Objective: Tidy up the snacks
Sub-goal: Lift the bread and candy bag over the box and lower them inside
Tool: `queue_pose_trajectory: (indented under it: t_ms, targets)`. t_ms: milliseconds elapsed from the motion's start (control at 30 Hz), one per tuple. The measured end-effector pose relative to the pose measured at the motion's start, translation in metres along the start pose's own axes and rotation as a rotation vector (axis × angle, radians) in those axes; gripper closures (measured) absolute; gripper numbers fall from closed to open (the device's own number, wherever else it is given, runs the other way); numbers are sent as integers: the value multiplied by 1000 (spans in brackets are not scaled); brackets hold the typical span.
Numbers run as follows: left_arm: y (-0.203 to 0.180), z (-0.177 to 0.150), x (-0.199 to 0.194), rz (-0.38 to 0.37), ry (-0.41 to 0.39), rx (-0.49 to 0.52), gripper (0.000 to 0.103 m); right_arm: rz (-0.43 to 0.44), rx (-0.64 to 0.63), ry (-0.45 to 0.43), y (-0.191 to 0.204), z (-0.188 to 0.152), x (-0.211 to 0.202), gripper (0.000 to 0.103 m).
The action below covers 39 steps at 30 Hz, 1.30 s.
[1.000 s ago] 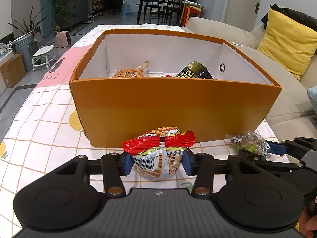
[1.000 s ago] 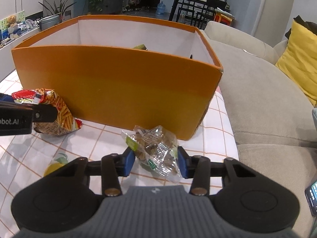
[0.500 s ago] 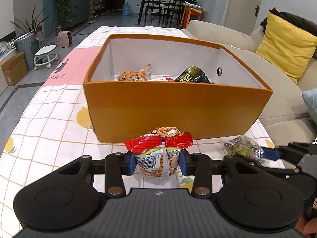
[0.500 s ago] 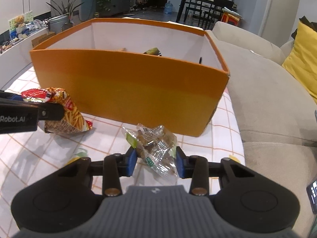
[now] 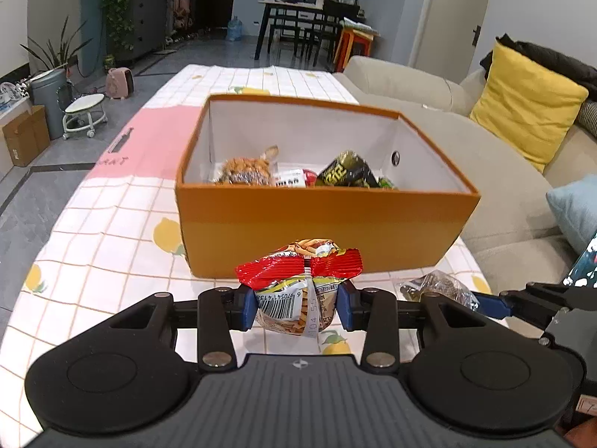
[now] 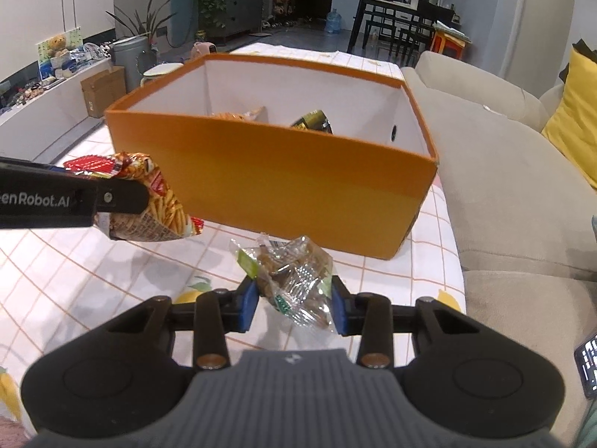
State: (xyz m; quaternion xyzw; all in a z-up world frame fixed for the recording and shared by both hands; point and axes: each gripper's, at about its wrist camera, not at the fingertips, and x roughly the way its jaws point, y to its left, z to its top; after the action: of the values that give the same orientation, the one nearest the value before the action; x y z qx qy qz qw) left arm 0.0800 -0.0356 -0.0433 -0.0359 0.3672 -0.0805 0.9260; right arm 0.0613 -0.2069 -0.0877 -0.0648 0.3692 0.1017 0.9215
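Observation:
An orange box (image 5: 317, 235) with white inside walls stands on the checked tablecloth and holds several snack packets (image 5: 347, 173). My left gripper (image 5: 297, 304) is shut on a red snack bag (image 5: 298, 280) of fried sticks, held above the cloth in front of the box. In the right wrist view that red snack bag (image 6: 160, 201) hangs at the left. My right gripper (image 6: 294, 302) is shut on a clear cookie packet (image 6: 294, 280), lifted just off the cloth near the box's front right corner. The clear cookie packet (image 5: 440, 291) also shows at the right of the left wrist view.
A beige sofa (image 6: 503, 171) with a yellow cushion (image 5: 526, 112) runs along the table's right edge. The lemon-print tablecloth (image 5: 112, 231) stretches left of the box. A phone screen (image 6: 587, 369) shows at the far right. A dining table and chairs stand far behind.
Both grippers have risen and drawn back from the box, each carrying its packet off the cloth. The box looks smaller and more of its inside shows.

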Motion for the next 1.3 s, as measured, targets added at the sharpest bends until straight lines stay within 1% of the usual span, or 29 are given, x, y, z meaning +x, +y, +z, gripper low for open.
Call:
queue_pose_trajectory:
  t_ms: [333,533,667,833,933,1067,1200,1300]
  targets:
    - [1,15,-32,9,-74,-7,57,20,-10,-65,8,9,-39,66]
    - [-1,32,-38,2,-129,1,57,20,3,-121,6,23,-56,66]
    - [-3,45,-37,-9,-147,12,57,23,21,-148,2,34,-61,66]
    - [-6,64,-31,-21,-161,48,57,24,26,-172,-8,52,-59,66]
    - [-6,75,-23,-25,-155,60,57,34,26,-178,-14,63,-55,66]
    - [-5,90,-10,-35,-141,64,57,27,-8,-187,-19,84,-47,66]
    - [-7,103,2,-37,-125,73,57,13,-34,-179,-23,102,-33,66]
    - [-7,110,13,-42,-102,79,57,13,-48,-149,-27,114,-18,66]
